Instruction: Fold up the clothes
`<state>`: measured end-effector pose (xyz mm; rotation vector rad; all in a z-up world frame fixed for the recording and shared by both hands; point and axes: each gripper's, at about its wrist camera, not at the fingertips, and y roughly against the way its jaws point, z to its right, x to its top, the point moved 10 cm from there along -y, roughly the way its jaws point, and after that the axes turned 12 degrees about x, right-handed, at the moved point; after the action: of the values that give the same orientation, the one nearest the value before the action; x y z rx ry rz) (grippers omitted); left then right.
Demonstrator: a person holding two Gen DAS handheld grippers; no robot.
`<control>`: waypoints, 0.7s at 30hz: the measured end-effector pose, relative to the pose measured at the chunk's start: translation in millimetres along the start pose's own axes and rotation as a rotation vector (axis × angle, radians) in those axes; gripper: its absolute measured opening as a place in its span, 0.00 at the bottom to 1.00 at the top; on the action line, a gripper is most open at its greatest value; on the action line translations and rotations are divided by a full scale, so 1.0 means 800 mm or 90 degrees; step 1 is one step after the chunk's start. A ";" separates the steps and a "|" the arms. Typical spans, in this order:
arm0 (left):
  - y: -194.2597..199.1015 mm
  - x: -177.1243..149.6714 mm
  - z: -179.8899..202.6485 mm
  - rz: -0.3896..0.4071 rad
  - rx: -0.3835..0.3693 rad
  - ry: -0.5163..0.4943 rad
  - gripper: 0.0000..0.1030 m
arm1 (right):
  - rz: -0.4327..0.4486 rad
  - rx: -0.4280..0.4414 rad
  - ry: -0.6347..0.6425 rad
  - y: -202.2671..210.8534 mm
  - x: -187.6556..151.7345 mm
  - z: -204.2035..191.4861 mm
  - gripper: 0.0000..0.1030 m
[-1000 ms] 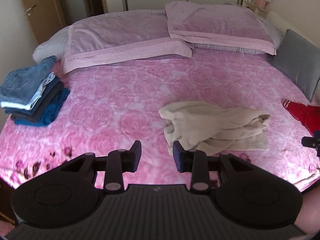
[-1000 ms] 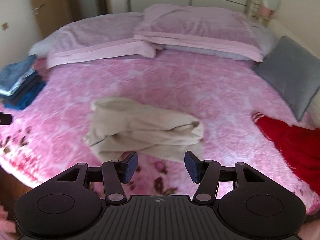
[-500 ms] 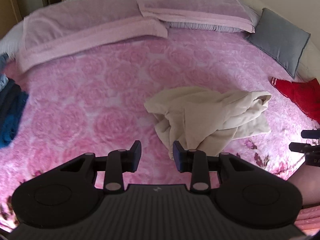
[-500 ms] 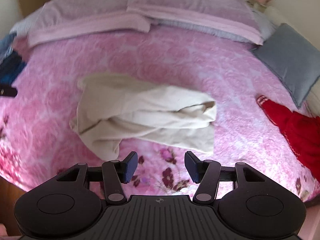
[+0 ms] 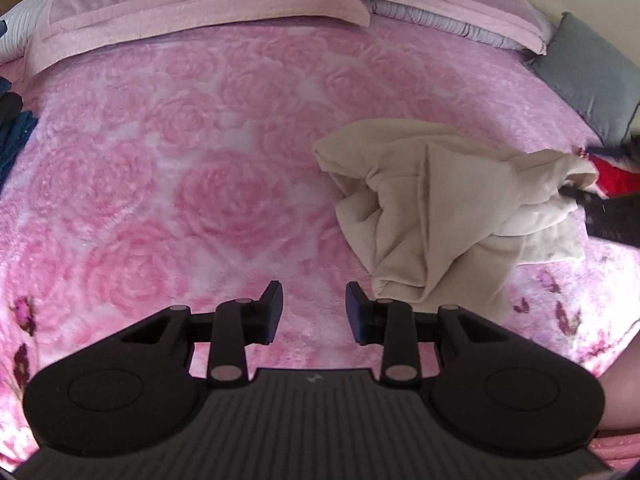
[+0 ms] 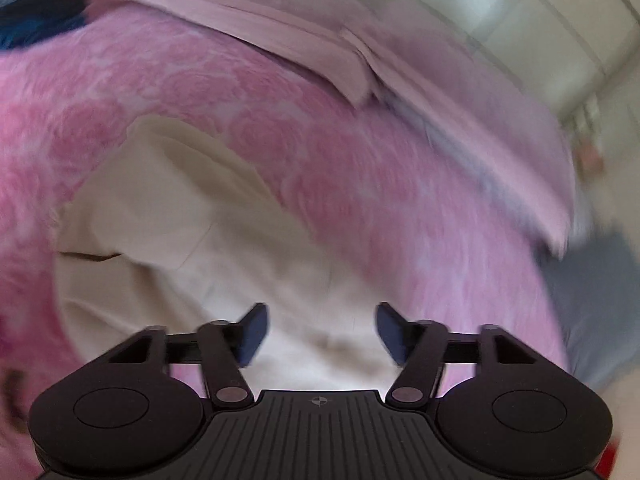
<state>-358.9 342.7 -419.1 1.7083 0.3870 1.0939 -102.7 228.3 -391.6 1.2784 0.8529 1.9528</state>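
A crumpled cream garment (image 5: 436,200) lies on the pink rose-patterned bedspread (image 5: 192,168). My left gripper (image 5: 314,312) hovers low over bare bedspread just left of the garment's near corner, its jaws partly apart with nothing between them. In the left wrist view the right gripper's dark fingers (image 5: 600,204) reach the garment's far right end. My right gripper (image 6: 320,332) is close above the cream garment (image 6: 192,248), its jaws opening wide, with cloth lying below the gap and nothing pinched. That view is blurred and tilted.
Two lilac pillows (image 5: 192,4) line the head of the bed. A grey cushion (image 5: 588,76) lies at the right edge, a red garment (image 5: 616,178) just beyond the cream one. Dark blue folded clothes (image 5: 12,136) sit at the left edge.
Both grippers have dropped toward the bed and closer to the cream garment. The right gripper's view has rolled and its jaws have spread wider. The left jaws kept the same gap.
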 end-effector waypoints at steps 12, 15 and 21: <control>-0.026 -0.008 0.043 0.008 0.012 -0.032 0.29 | 0.012 0.085 -0.037 -0.016 -0.089 0.045 0.02; -0.026 -0.006 0.063 0.019 0.005 -0.059 0.29 | 0.025 0.013 -0.190 0.019 -0.130 0.112 0.02; -0.025 0.012 0.130 0.098 -0.007 -0.190 0.29 | -0.017 -0.048 -0.440 0.042 -0.228 0.205 0.03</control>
<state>-264.6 297.5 -438.4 1.8809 0.0623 0.9278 102.7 91.3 -406.8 1.7217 0.4340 1.3459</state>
